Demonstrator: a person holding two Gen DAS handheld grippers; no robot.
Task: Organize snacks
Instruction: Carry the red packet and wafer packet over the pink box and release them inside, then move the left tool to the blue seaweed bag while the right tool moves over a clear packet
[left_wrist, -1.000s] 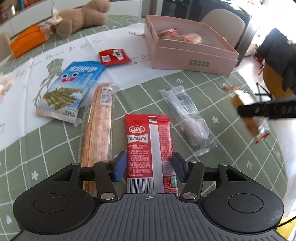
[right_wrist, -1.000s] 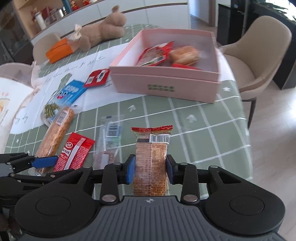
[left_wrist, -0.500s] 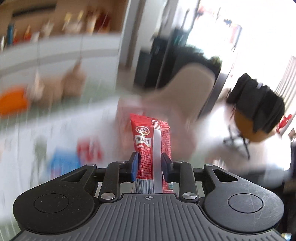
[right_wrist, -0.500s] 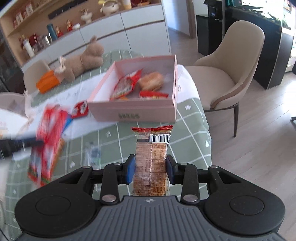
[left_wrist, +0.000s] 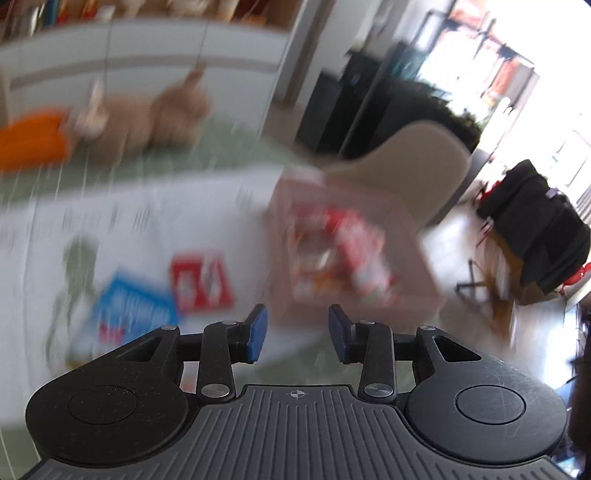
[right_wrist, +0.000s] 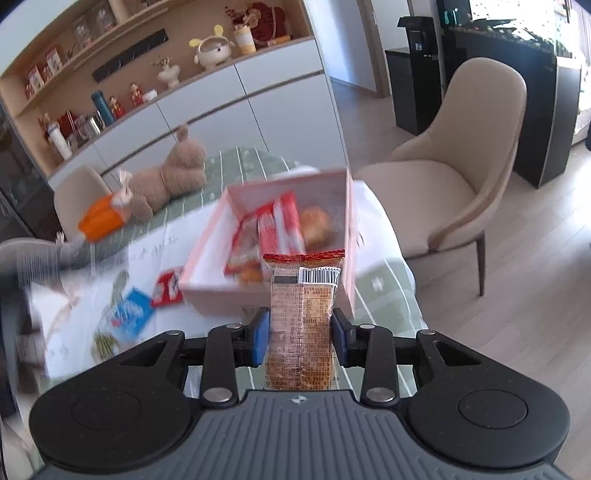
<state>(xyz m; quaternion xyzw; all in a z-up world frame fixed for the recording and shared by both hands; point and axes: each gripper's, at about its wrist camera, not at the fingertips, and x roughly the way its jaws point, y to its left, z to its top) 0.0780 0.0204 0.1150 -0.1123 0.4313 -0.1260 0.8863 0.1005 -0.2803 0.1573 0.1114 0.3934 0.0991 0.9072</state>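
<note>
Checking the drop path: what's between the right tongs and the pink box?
In the right wrist view, only the wafer pack clamped in the right tongs spans that stretch; its top overlaps the pink box, with nothing else between.

Open pink cardboard box (right_wrist: 271, 295) at twelve o'clock, holding red-and-white snack packets (right_wrist: 280, 225) and a round bun (right_wrist: 316, 227). Brown barcoded cracker pack (right_wrist: 303, 321) upright, pinched at six o'clock.

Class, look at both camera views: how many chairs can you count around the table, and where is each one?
3. One beige chair stands right of the pink box; one is behind the teddy bear; part of a third shows at the left edge. More may be hidden.
</note>
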